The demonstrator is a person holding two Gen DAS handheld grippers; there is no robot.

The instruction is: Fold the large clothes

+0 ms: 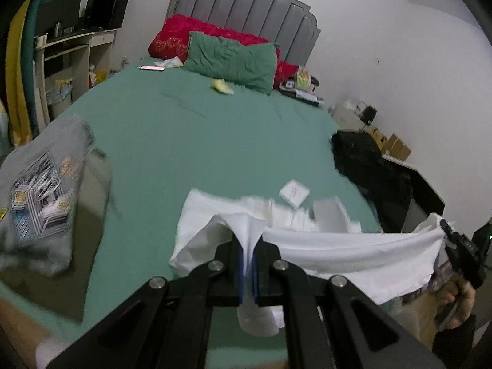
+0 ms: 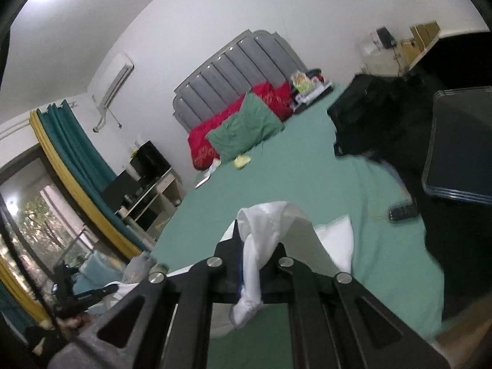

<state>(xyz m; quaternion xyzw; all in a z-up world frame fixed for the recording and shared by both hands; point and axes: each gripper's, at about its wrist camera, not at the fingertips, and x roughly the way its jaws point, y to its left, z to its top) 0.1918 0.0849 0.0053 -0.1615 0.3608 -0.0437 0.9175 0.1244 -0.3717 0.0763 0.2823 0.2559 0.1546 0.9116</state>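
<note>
The white garment (image 1: 338,246) hangs stretched above the green bed (image 1: 200,141), one edge pinched at each end. The left gripper (image 1: 249,246) and right gripper (image 2: 259,252) each clench fabric in their jaws, presumably to pull the edge taut for a fold. A grey printed garment (image 1: 43,190) lies well apart.

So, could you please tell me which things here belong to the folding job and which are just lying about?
Job:
white garment
left gripper, shut on it
right gripper, shut on it
green bed sheet

Lying about:
green pillow
red blanket
grey printed garment
black bag
phone
</note>
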